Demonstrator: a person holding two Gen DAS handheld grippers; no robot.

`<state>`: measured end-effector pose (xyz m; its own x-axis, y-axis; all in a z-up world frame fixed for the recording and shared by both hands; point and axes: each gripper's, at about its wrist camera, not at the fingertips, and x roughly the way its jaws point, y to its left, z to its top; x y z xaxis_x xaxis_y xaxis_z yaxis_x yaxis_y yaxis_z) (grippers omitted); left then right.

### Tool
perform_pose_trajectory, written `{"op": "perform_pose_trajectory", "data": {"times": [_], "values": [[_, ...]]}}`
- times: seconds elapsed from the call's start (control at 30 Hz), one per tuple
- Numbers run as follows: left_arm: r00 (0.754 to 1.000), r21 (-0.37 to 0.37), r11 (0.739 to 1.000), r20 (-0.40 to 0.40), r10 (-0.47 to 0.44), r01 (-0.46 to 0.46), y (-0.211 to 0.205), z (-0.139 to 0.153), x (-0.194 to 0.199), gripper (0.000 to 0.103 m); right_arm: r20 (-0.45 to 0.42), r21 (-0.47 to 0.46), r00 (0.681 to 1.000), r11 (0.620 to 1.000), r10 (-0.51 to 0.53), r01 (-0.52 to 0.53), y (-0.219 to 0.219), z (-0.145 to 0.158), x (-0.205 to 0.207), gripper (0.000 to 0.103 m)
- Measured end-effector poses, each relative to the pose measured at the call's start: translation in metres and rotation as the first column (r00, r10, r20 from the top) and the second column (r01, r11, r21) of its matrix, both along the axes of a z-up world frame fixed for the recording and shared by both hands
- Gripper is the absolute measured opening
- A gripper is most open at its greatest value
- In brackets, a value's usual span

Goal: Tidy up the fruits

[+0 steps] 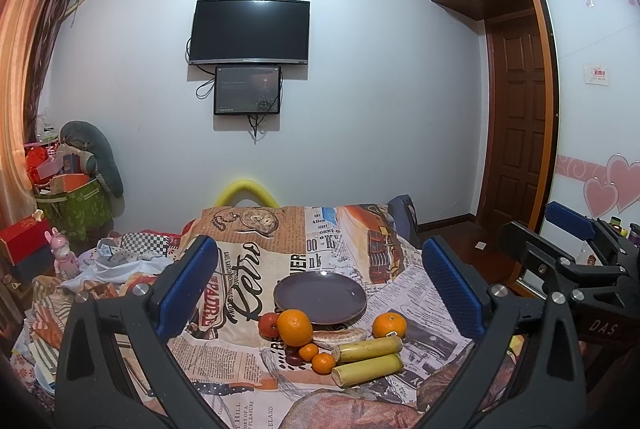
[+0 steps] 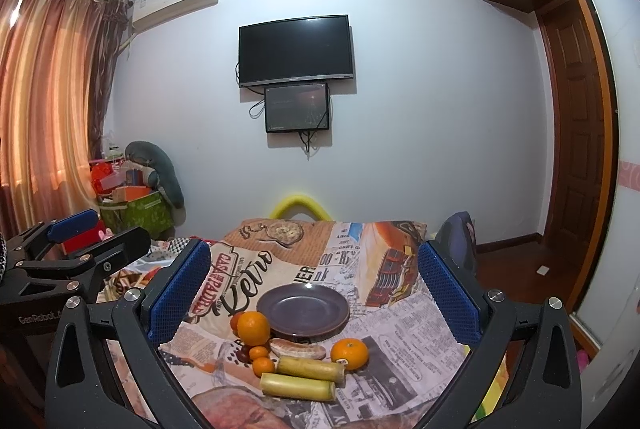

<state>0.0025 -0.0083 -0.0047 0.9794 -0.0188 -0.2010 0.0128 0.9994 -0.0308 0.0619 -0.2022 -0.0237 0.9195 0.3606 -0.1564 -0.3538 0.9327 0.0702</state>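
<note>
A worktop (image 1: 424,293) draped in a cloth printed like old newspapers and retro posters stands in a bedroom, with a dark, bare purple plate (image 1: 320,297) sitting near its middle. The fruit lies in a loose cluster just in front of the plate, on the cloth. A large orange (image 1: 295,327) sits at the plate's front left edge, with a red tomato-like fruit (image 1: 268,325) touching it on the left. In front of the large orange are two small mandarins (image 1: 309,351), one just behind the other, and something dark red beside them that is too small to identify. A pale, peeled-looking piece of fruit (image 1: 338,337) lies along the plate's front rim. To the right, apart from the others, sits a second orange (image 1: 389,325) with a sticker. Two yellow-green stalk sections (image 1: 367,349) lie side by side nearest the viewer. The left tongs (image 1: 320,293) hover above the near edge of the worktop, blue-padded fingers spread wide and holding nothing. The right tongs (image 2: 314,289) hover alongside them, likewise spread wide and empty. On the far wall hangs a dark television (image 1: 249,31) with a smaller screen (image 1: 247,90) below it.
</note>
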Motion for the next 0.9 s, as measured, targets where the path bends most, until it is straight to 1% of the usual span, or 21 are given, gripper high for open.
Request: {"op": "perform_pose_trajectory", "data": {"times": [0.4, 0.63, 0.77, 0.9], "values": [[1.0, 0.001, 1.0, 0.002, -0.002, 0.002, -0.001, 0.001, 0.0, 0.103, -0.002, -0.008, 1.0, 1.0, -0.002, 0.002, 0.001, -0.002, 0.003, 0.103], [1.0, 0.0, 1.0, -0.015, 0.0, 0.0, 0.004, -0.002, 0.008, 0.103, -0.024, -0.007, 1.0, 1.0, -0.001, 0.001, 0.001, -0.008, 0.011, 0.103], [0.999, 0.001, 1.0, -0.044, 0.004, -0.004, 0.007, -0.011, 0.022, 0.103, -0.051, -0.032, 0.999, 0.999, -0.017, 0.015, 0.004, -0.019, 0.022, 0.103], [0.995, 0.002, 1.0, -0.101, 0.012, -0.012, 0.013, -0.028, 0.044, 0.103, -0.103, -0.058, 0.994, 0.998, -0.04, 0.034, 0.004, -0.037, 0.04, 0.103]]}}
